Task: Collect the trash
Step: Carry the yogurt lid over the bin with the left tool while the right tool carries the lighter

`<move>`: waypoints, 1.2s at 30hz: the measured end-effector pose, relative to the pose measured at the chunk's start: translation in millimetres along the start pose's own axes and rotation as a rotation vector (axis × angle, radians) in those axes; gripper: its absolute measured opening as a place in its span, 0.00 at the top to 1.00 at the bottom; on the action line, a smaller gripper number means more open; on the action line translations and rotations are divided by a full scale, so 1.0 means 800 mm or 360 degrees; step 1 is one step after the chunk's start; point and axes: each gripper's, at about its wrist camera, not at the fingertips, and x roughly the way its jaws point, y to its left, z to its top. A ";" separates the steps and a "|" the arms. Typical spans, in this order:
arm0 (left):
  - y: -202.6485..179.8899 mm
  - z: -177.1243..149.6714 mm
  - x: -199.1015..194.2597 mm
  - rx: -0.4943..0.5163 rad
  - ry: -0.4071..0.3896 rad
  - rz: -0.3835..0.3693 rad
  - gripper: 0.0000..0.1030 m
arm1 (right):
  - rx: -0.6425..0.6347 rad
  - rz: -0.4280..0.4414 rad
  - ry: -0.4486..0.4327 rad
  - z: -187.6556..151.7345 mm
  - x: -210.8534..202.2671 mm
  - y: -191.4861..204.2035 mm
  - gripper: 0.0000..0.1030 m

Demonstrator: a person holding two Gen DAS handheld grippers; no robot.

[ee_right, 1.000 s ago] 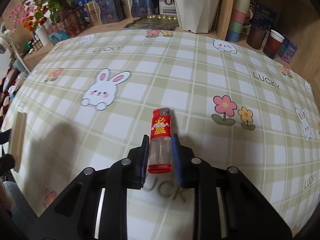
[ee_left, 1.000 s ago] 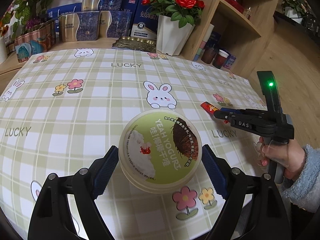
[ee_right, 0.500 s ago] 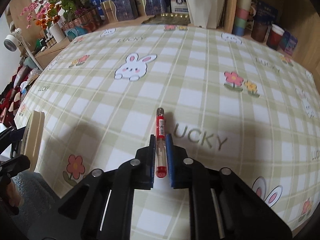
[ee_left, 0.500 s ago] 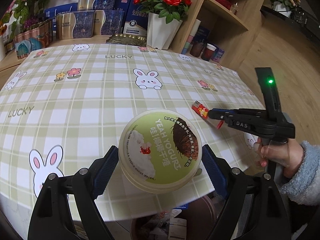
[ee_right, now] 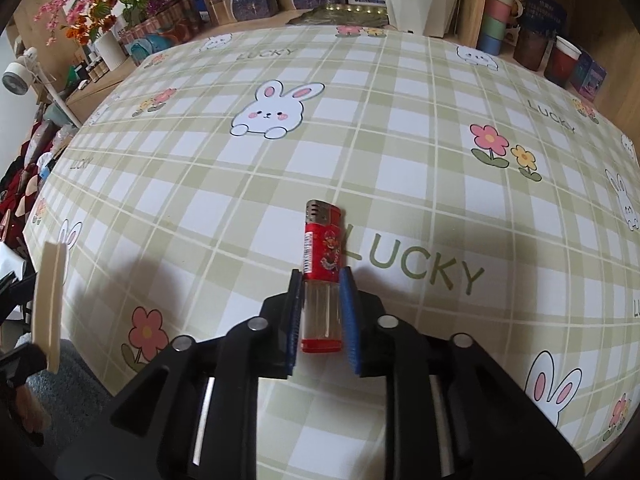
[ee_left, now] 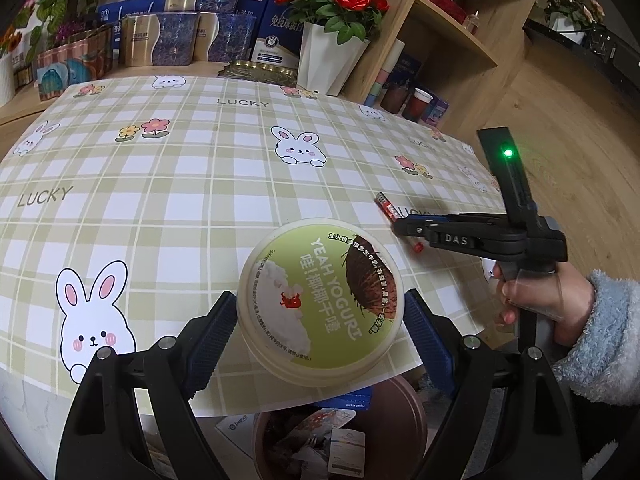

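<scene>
A table covered by a green-and-white checked cloth printed with rabbits, flowers and the word LUCKY fills both views, with wooden shelving behind it at the right.

The round, cream-rimmed yogurt tub with a green printed lid sits between the blue pads of the left gripper, whose jaws stand wide and press on the tub's two sides. The tub is held at the near edge of the table, tilted so its lid faces the camera. Just below it, past the table edge, stands a brown round bin with paper scraps and wrappers inside.

To the right, the red plastic lighter with a clear lower body and a metal top is between the blue pads of the right gripper. Those jaws stand narrow and are opening at this moment; the pads lie along the lighter's clear lower half, which still sits between them, its metal end pointing away over the word LUCKY. In the left wrist view the same lighter pokes out past the tips of the right gripper, above the cloth near the table's right edge, and a hand in a fluffy pale-blue sleeve grips the handle, where a green light glows.

At the back of the table stand a white pot of red roses and dark blue and gold boxes.
</scene>
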 end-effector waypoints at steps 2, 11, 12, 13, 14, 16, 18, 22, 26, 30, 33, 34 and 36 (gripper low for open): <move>0.001 -0.001 -0.001 -0.0008 -0.0002 -0.0003 0.21 | 0.0020 -0.0001 0.0014 0.001 0.005 0.000 0.74; 0.004 -0.006 0.000 -0.0039 0.0006 -0.0016 0.21 | -0.0043 -0.0067 0.0011 0.014 0.014 0.009 0.74; 0.004 -0.007 -0.001 -0.0039 0.0005 -0.0018 0.21 | -0.0054 -0.0071 0.0011 0.013 0.013 0.011 0.75; 0.003 -0.007 -0.003 -0.0035 0.0003 -0.0020 0.21 | -0.0056 -0.0060 0.0010 0.013 0.013 0.011 0.75; 0.002 -0.008 -0.004 -0.0031 0.0001 -0.0023 0.21 | -0.0064 -0.0051 -0.0009 0.010 0.009 0.013 0.75; 0.000 -0.009 -0.006 -0.0025 0.0003 -0.0025 0.21 | -0.0091 -0.0043 -0.0060 0.005 -0.002 0.017 0.75; -0.001 -0.011 -0.009 -0.0017 0.0009 -0.0028 0.21 | -0.0114 -0.0012 -0.0096 0.000 -0.015 0.022 0.75; -0.007 -0.022 -0.016 0.0010 0.0027 -0.0036 0.21 | -0.0144 0.0043 -0.0157 -0.015 -0.042 0.033 0.75; -0.014 -0.042 -0.022 0.0046 0.0066 -0.0035 0.21 | -0.0121 0.0116 -0.0200 -0.040 -0.068 0.039 0.75; -0.022 -0.073 -0.022 0.0086 0.0133 -0.0029 0.21 | -0.0063 0.0182 -0.0253 -0.077 -0.093 0.041 0.75; -0.027 -0.102 -0.014 0.0123 0.0216 -0.0022 0.21 | -0.0028 0.0210 -0.0285 -0.103 -0.105 0.041 0.75; -0.029 -0.112 -0.009 0.0140 0.0250 -0.0019 0.21 | -0.0014 0.0216 -0.0296 -0.110 -0.108 0.040 0.75; -0.036 -0.129 -0.001 0.0176 0.0313 -0.0021 0.21 | 0.0029 0.0236 -0.0314 -0.125 -0.115 0.035 0.75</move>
